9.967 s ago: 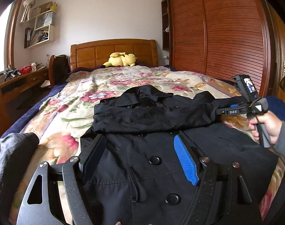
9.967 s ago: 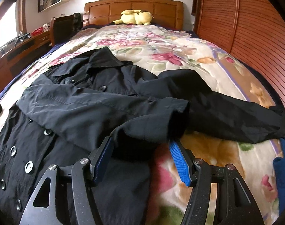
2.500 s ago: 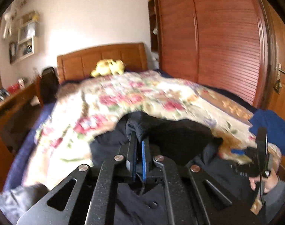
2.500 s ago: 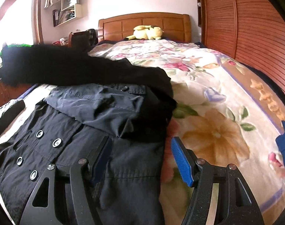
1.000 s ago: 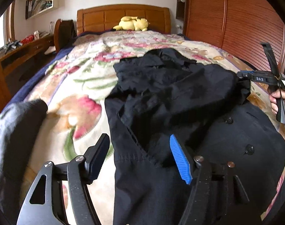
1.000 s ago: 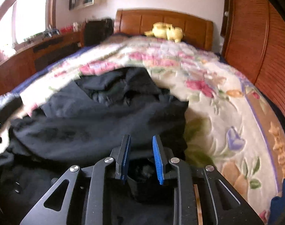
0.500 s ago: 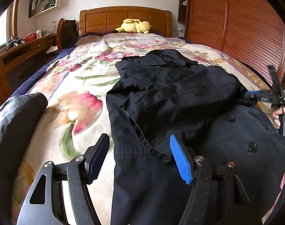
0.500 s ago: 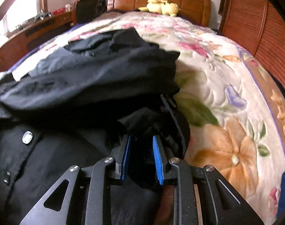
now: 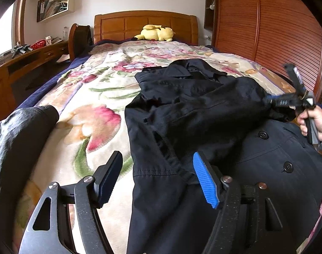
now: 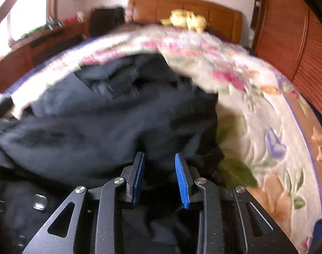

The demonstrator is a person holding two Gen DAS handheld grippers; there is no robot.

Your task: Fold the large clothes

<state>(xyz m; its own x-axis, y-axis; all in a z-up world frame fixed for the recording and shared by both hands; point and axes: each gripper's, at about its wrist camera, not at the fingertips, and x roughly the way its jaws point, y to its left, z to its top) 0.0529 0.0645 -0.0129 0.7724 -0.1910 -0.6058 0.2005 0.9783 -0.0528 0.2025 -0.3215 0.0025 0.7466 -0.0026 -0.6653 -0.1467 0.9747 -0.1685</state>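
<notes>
The left gripper (image 9: 156, 177) hangs low with its two fingers (image 9: 205, 183) spread wide apart, nothing held between them; the left one is black-padded and the right one carries a ribbed blue pad. The right gripper (image 10: 160, 176) shows its fingers (image 10: 181, 180) parted by a moderate gap, blue pads facing each other; this view is motion-blurred. In the left wrist view the right gripper (image 9: 273, 100) reaches in from the right edge, gripped by the person's right hand (image 9: 315, 122), whose fingers wrap its handle.
</notes>
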